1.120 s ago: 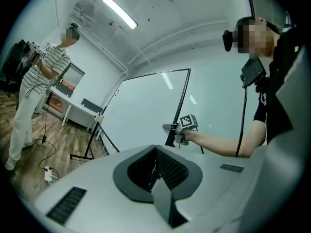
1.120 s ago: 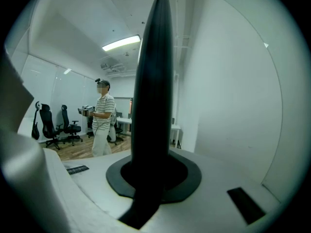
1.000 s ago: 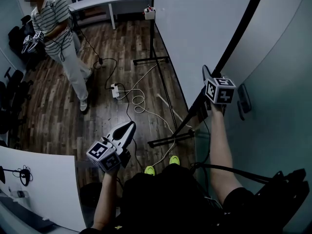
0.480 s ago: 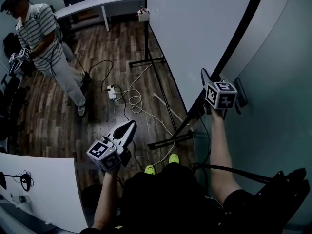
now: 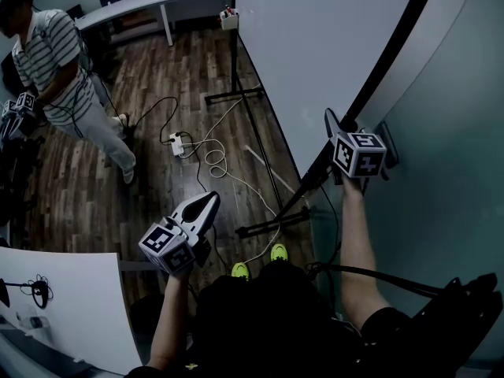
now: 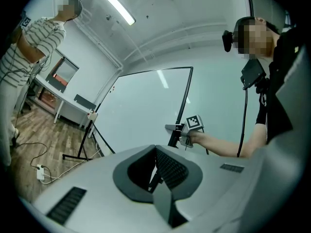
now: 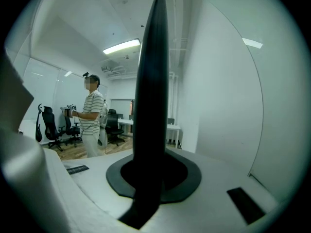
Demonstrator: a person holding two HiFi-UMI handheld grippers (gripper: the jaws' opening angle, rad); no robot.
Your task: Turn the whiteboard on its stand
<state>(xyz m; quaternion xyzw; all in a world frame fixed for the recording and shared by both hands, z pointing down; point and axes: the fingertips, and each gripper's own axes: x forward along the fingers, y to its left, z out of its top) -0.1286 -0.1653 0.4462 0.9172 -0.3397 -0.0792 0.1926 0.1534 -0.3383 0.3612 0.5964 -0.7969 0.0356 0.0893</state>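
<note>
Up front on the right: right gripper (image 5: 337, 136) is clamped on the whiteboard (image 5: 315, 46), along its black frame edge (image 5: 386, 61). Jaws are only partly closed, because the frame fills the gap between the pads. Arm is stretched out to it.

Left gripper (image 5: 211, 199) hangs low on the left over the wood floor (image 5: 102, 203), touching nothing. Its jaws look together and empty. Its own view is dim inside the recess, so that's a best read.

Board sits upright on its stand (image 5: 268, 223), seen nearly edge-on, just right of the operator's feet.

View differences:
- Head view only: stand feet, and a power strip (image 5: 175, 142) with looped cables on the floor.
- Left gripper view only: side look at the right gripper on the board's edge, plus a ceiling light (image 6: 119, 8).
- Right gripper view only: frame running straight through the jaws, and office chairs (image 7: 48, 125) behind a person in a striped shirt (image 7: 92, 115).
- That person also shows far left in the head view, well apart from the board.
</note>
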